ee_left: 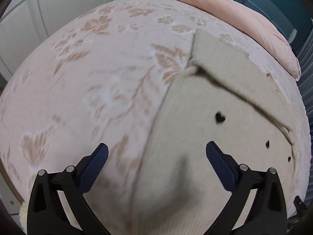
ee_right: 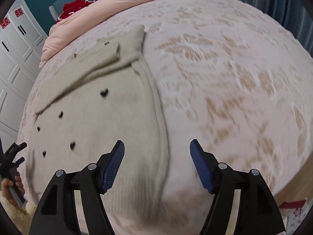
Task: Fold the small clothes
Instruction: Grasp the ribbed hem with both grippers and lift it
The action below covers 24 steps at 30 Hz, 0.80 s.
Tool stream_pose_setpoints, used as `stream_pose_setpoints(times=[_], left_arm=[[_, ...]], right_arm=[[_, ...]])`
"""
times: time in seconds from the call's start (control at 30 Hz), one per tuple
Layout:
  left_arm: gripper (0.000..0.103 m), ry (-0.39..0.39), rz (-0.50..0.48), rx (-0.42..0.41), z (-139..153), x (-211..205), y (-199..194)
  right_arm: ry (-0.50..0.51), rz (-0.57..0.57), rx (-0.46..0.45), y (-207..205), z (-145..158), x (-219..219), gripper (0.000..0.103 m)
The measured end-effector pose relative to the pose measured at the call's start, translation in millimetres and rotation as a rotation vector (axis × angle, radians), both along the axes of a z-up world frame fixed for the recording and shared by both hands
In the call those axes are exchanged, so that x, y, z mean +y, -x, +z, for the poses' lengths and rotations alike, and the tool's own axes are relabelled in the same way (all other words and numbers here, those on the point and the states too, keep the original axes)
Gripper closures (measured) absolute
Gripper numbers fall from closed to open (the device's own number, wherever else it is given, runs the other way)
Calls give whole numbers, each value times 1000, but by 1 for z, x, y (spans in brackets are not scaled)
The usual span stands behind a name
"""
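A beige knit sweater (ee_left: 195, 137) with small black heart marks lies flat on the bed's pink floral bedspread (ee_left: 88, 68), and everything else sits around it. One sleeve (ee_left: 221, 66) is folded across the sweater's upper part, lying diagonally over the body; in the right wrist view the same sleeve (ee_right: 101, 58) crosses the top of the sweater (ee_right: 101, 127), whose ribbed edge runs down the side nearest the open bedspread (ee_right: 234, 78). The left hand-held gripper (ee_left: 156, 152) hangs above the sweater's lower left part, its jaws spread wide with only cloth seen beneath them and nothing pinched between the blue pads (one finger sits over the bedspread, the other over the knit). The right hand-held gripper (ee_right: 157, 149) hovers over the sweater's ribbed edge, jaws apart and empty, one finger above the knit and the other above the bedspread. Beyond the sweater, a folded pink quilt (ee_right: 121, 5) lies along the far end of the bed, with a red item (ee_right: 76, 7) at its end. White cabinet doors (ee_right: 13, 45) stand off past the sweater's left side in the right wrist view, where the left hand-held gripper (ee_right: 11, 156) and the person's hand (ee_right: 13, 186) gripping it show at the edge. Both views are somewhat blurred.
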<state>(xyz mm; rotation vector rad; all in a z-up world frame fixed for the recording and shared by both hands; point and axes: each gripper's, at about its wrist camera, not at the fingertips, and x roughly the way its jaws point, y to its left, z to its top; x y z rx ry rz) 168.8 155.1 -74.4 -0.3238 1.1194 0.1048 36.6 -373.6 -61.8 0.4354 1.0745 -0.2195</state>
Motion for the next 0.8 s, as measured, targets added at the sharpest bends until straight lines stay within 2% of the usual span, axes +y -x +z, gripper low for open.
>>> stream_pose_setpoints(times=[0.1, 0.13, 0.23, 0.33, 0.47, 0.6, 0.63, 0.67, 0.7, 0.73, 0.8], left_arm=[[5, 98, 50, 65, -17, 24, 59], [5, 136, 59, 67, -20, 27, 74], [5, 161, 26, 37, -16, 15, 98], [5, 215, -14, 72, -20, -8, 100], [5, 197, -21, 114, -21, -29, 88], [5, 337, 18, 105, -22, -28, 75], [6, 349, 36, 109, -22, -26, 72], [13, 352, 41, 109, -22, -26, 69], [33, 332, 35, 115, -22, -27, 67], [45, 298, 20, 126, -21, -30, 63], [88, 268, -7, 147, -19, -30, 61]], right_arm=[[-80, -6, 42, 46, -19, 11, 34], [-110, -2, 46, 55, -25, 17, 34], [-199, 13, 45, 64, -38, 40, 34], [-229, 23, 24, 57, -43, 60, 21], [-246, 48, -33, 38, -36, 79, 21], [-291, 10, -57, 27, -38, 79, 21], [-304, -2, -61, 25, -38, 77, 21], [-312, -10, -66, 23, -38, 75, 22], [-314, -18, -73, 22, -38, 74, 32], [-315, -18, -77, 20, -37, 72, 42], [-310, -8, -56, 17, -38, 70, 89]])
